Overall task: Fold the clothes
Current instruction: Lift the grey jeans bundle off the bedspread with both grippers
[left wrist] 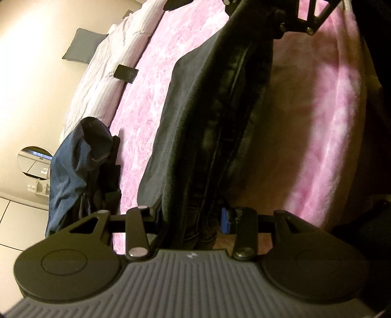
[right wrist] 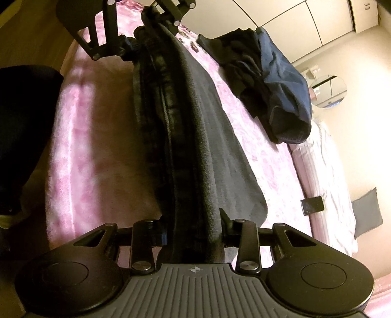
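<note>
**A:** So where's the garment sitting?

**B:** The dark jeans (left wrist: 220, 117) are strung out lengthwise between the two tools, held above the pink blanket (left wrist: 325, 127) on the bed. In the left wrist view the long axis runs from 6 o'clock up to about 1 o'clock. The left hand-held gripper (left wrist: 193, 217) is clamped on the near end, and the right hand-held gripper (left wrist: 281, 22) pinches the far end. A grey layer (lining or a second garment, can't tell) (left wrist: 171, 122) fans out on the 9 o'clock side of the fold.

**A:** Same from the other side?

**B:** Pretty much mirrored. In the right wrist view the right hand-held gripper (right wrist: 193, 232) is closed on the jeans (right wrist: 158, 122) at 6 o'clock, and the fabric runs up to 11 o'clock where the left hand-held gripper (right wrist: 146, 39) bites the other end.

**A:** Anything around it?

**B:** A heap of blue and black clothes (left wrist: 80, 171) lies on the blanket at 9 o'clock in the left view, well apart from the jeans. A small dark flat object (left wrist: 125, 73) lies near the blanket's far edge at 10 o'clock, a grey pillow (left wrist: 83, 44) is past that, and a round mirror (left wrist: 31, 159) is on the wall.
</note>
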